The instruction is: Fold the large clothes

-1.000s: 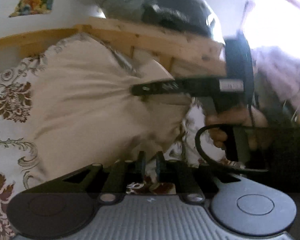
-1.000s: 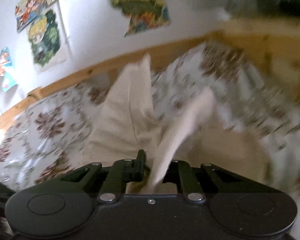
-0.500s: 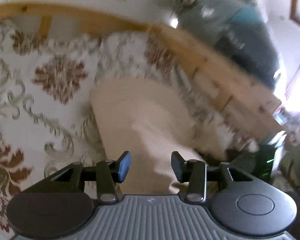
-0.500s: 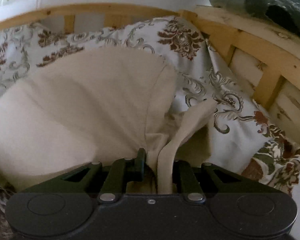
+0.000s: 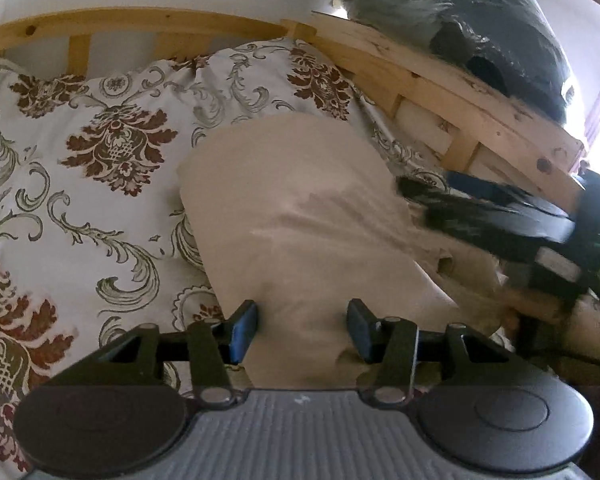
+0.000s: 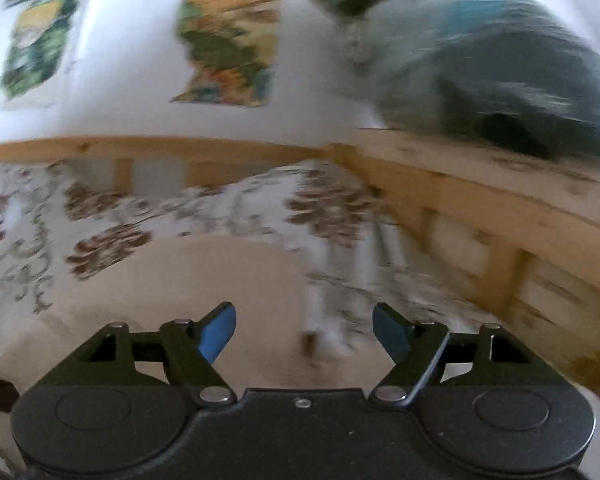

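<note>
Left gripper (image 5: 302, 330) fingers wide over beige garment (image 5: 300, 216) on floral bedspread (image 5: 80, 168); right gripper (image 6: 304, 330) fingers wide, holding nothing; right view blurred.

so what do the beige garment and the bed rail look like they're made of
Beige garment: a soft matte woven fabric, maybe cotton; it creases and drapes limply. Bed rail: pale unfinished-looking wood, likely pine, with knots and grain showing.

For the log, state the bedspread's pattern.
Bedspread: white with maroon damask medallions and grey-green scrolls; clearest in the left wrist view.
</note>
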